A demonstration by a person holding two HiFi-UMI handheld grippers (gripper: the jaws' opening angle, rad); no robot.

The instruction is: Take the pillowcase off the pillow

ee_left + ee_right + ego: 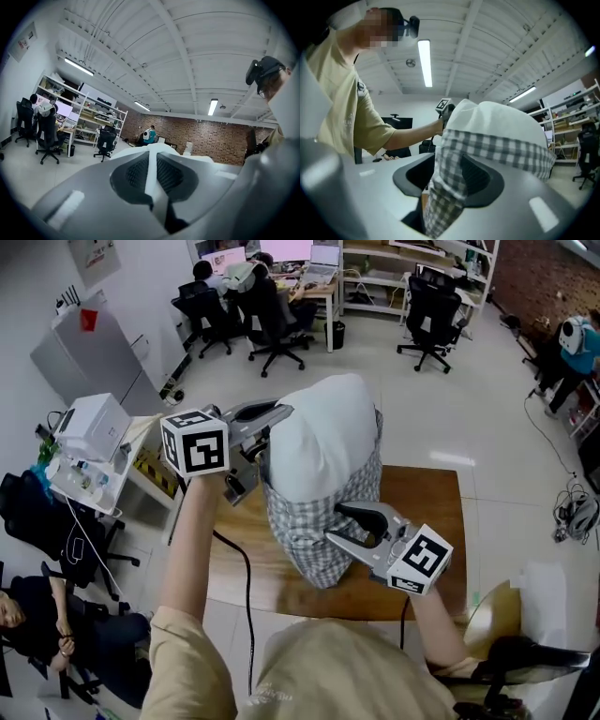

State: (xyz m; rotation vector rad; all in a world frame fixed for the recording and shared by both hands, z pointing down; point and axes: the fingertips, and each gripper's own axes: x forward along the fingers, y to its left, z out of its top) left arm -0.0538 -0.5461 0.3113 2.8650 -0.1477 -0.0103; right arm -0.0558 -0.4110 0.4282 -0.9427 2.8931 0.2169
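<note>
I hold a white pillow (323, 442) upright over the wooden table (431, 512). Its top half is bare; a grey-and-white checked pillowcase (309, 531) covers the lower half. My left gripper (277, 418) is shut on the pillow's upper left edge, and white pillow fabric (150, 164) shows pinched between its jaws. Lower down on the right, my right gripper (349, 526) stands open. In the right gripper view a fold of the pillowcase (497, 150) runs between those jaws, with the bare pillow (497, 119) above it and the left gripper (445, 110) behind.
A cable (246, 587) hangs from the left gripper over the table's near edge. A cart with a white box (94, 427) stands at the left, and a seated person (37, 615) is at the lower left. Office chairs (427, 310) and desks with people are further back.
</note>
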